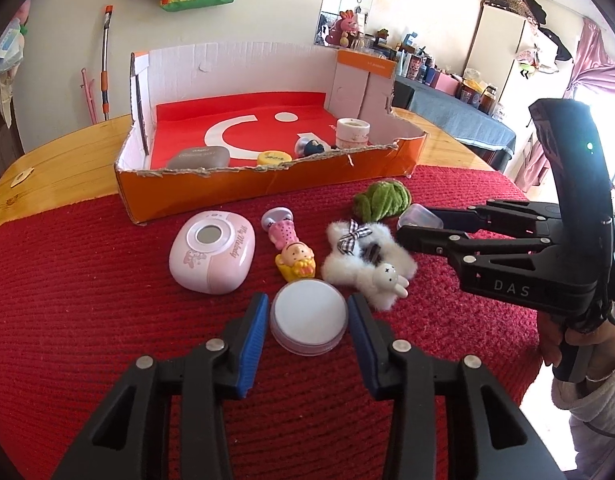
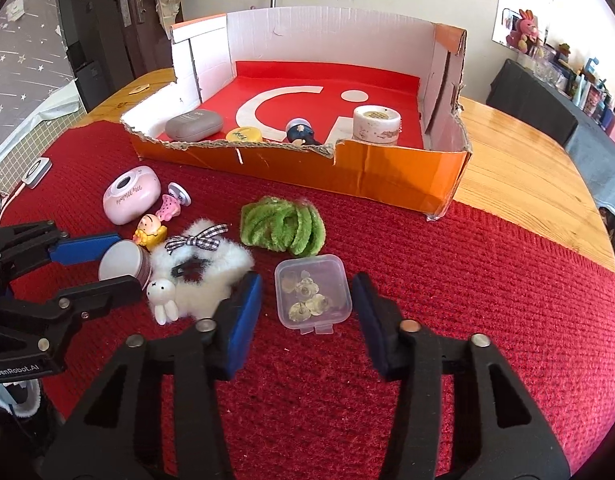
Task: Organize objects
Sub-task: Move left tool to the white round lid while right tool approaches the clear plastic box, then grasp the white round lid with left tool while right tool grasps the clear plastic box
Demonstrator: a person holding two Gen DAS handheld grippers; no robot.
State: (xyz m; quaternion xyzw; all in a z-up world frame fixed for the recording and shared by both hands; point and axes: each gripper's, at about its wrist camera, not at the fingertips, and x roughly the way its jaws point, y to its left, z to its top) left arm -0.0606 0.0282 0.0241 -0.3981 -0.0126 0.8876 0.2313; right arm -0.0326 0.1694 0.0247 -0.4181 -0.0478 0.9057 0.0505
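Observation:
On the red mat (image 1: 107,340), my left gripper (image 1: 307,320) is shut on a round white-topped tin (image 1: 307,316), with both blue pads against its sides. The right wrist view shows that tin (image 2: 121,262) clamped between the left gripper's fingers. My right gripper (image 2: 307,300) straddles a clear plastic box (image 2: 312,292) of small transparent pieces. Its right pad touches the box, while a thin strip of mat shows at the left pad, so it is open. A white fluffy bunny clip (image 2: 199,276), a green hair-tie bundle (image 2: 283,226), a doll figure (image 1: 293,252) and a pink case (image 1: 211,254) lie loose.
The orange cardboard box (image 2: 387,172) stands behind the mat. It holds a grey case (image 2: 193,125), a yellow lid (image 2: 243,135), a small figurine (image 2: 301,133) and a white jar (image 2: 376,124). Bare wooden table (image 2: 519,164) lies to the right. A hand (image 1: 579,344) holds the right gripper.

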